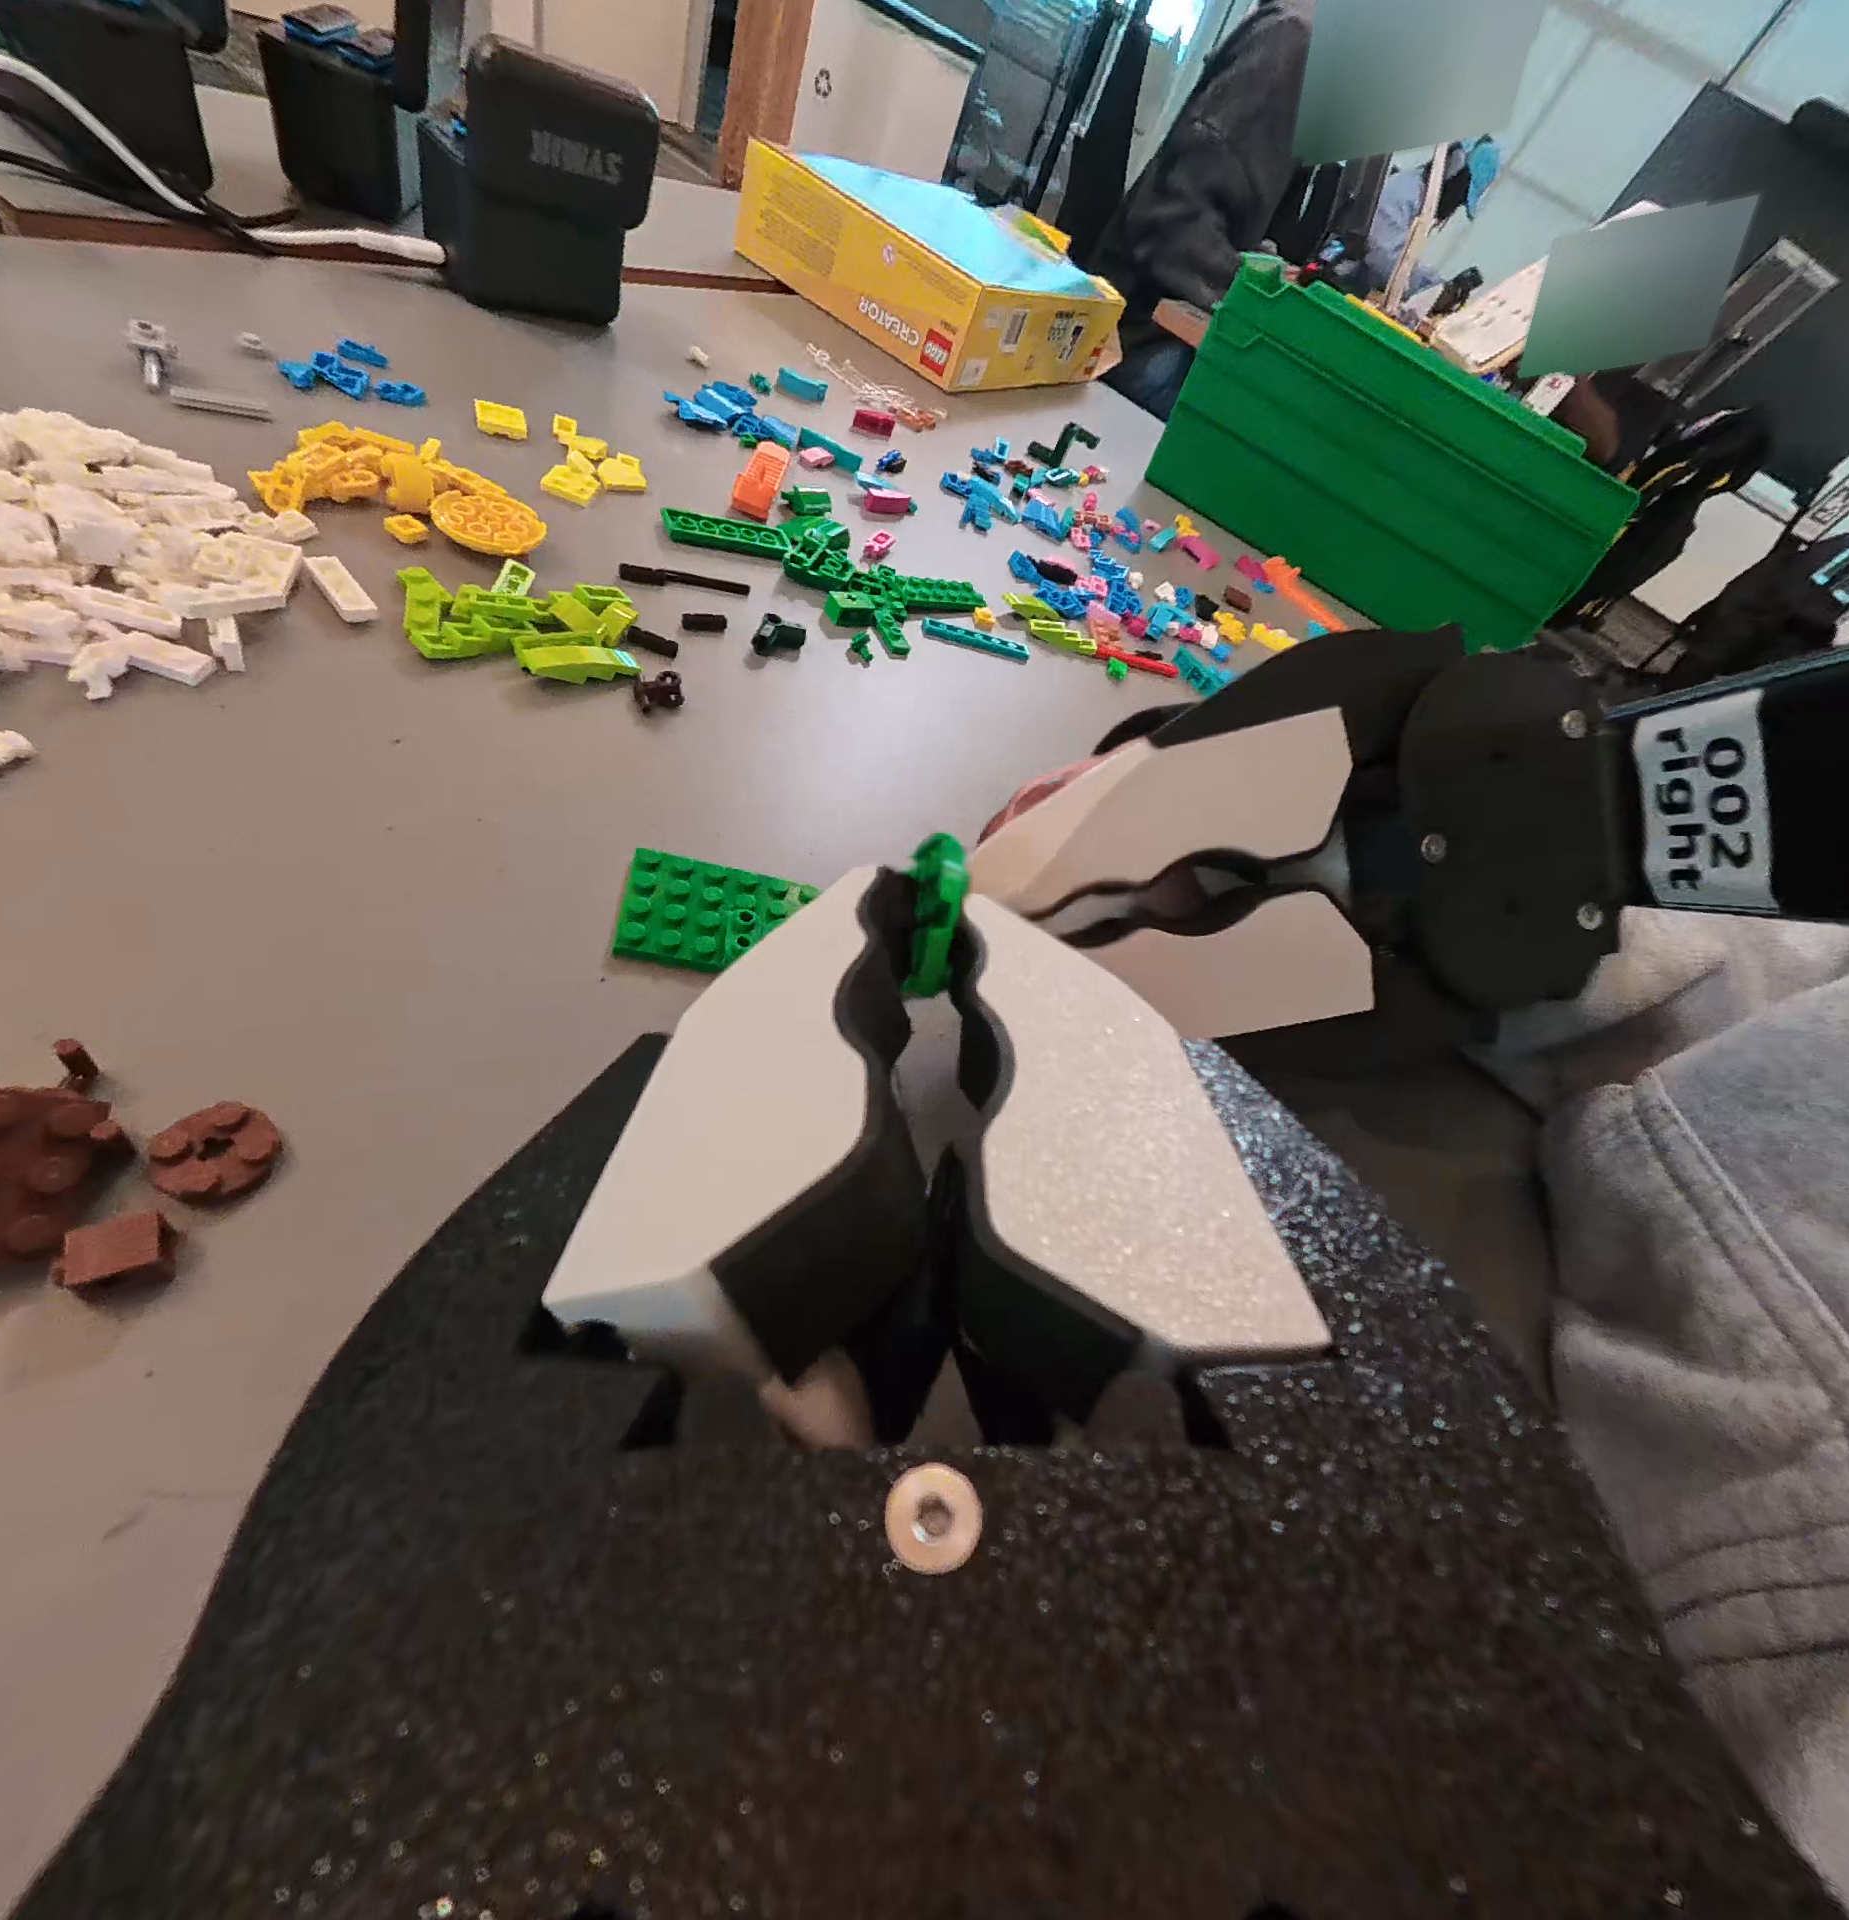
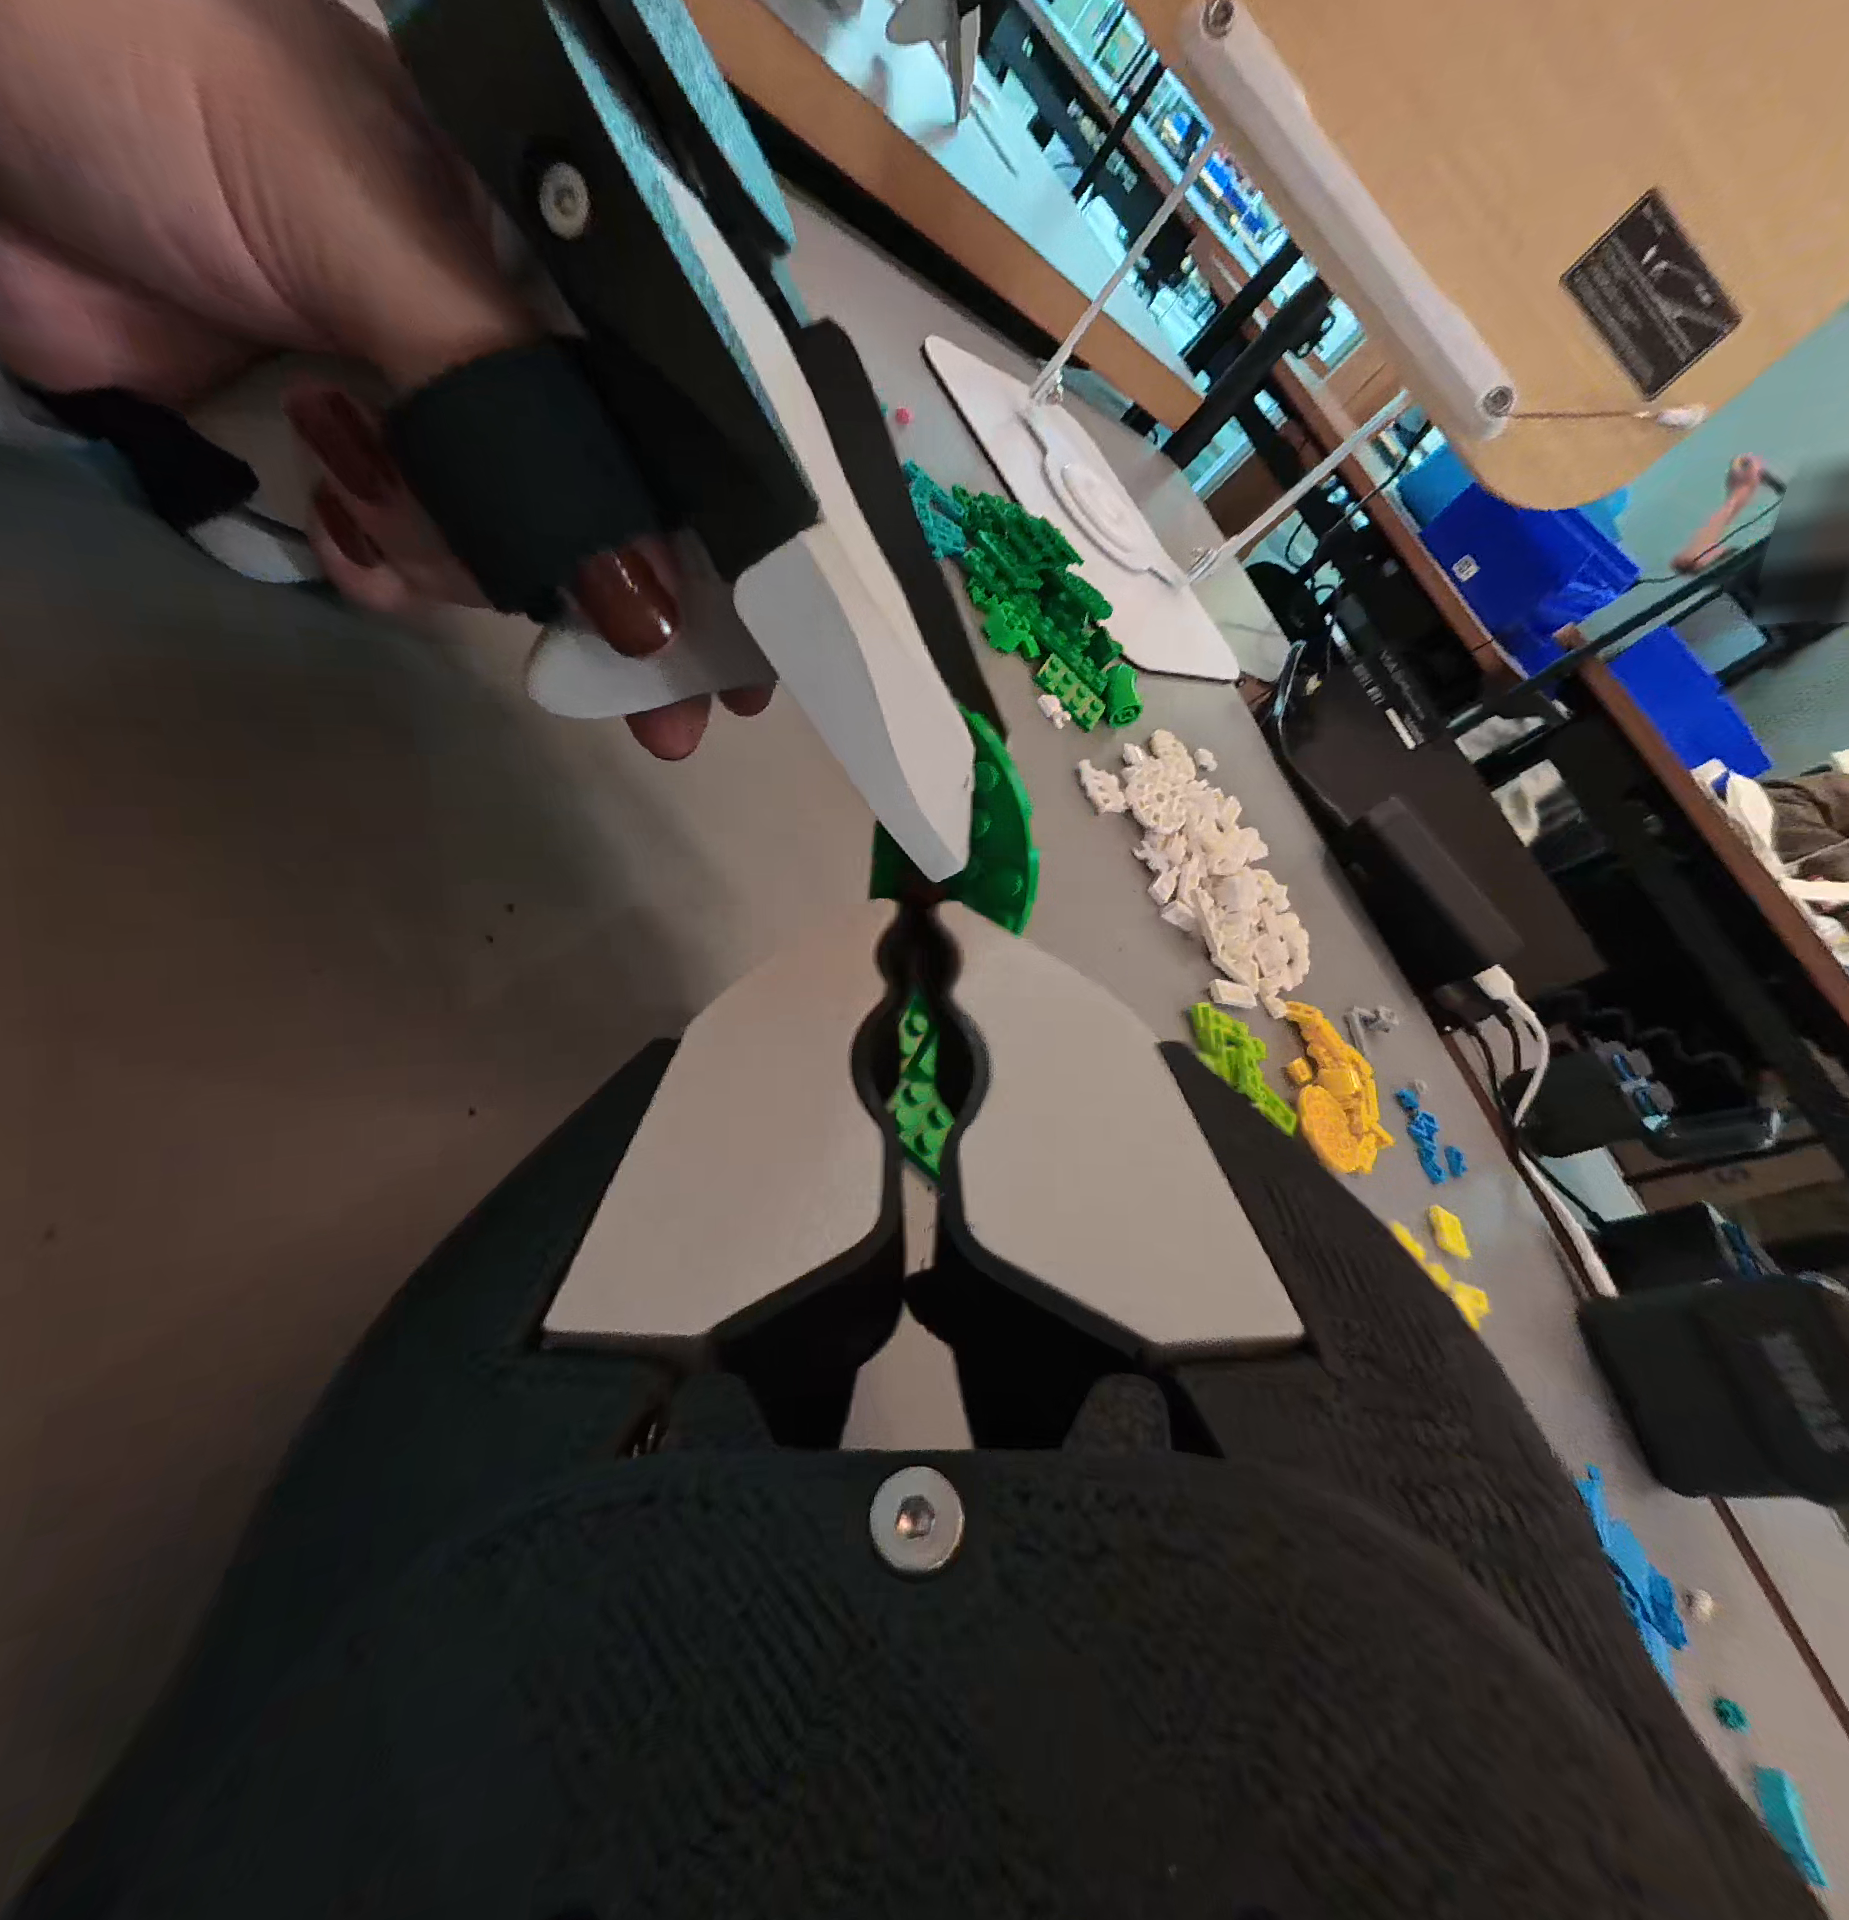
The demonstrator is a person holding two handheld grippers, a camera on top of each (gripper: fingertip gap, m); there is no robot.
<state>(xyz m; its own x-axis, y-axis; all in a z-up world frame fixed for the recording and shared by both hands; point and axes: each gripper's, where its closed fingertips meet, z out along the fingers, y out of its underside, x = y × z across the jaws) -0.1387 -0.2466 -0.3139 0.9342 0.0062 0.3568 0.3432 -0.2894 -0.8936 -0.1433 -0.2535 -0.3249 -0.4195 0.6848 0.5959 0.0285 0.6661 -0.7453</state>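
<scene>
The left tongs (image 1: 930,914) are clenched on a green rounded plate (image 1: 935,914), held on edge above the grey desk (image 1: 432,883). The right tongs (image 2: 915,914) are closed, their tips meeting right at the edge of that same green plate (image 2: 1003,831); whether they actually pinch it cannot be told. Just behind the left tongs a flat green studded plate (image 1: 691,909) lies on the desk. Farther back the desk is strewn with sorted bricks: a white heap (image 1: 89,540), yellow pieces (image 1: 421,478), lime pieces (image 1: 515,623), dark green pieces (image 1: 847,582), mixed blue and pink bits (image 1: 1107,582), and brown pieces (image 1: 58,1164) near the left edge. A yellow printed toy box (image 1: 920,281), a green bin (image 1: 1387,468) and black chargers (image 1: 546,177) stand behind. The right tongs' body carries a white printed label (image 1: 1699,810).
</scene>
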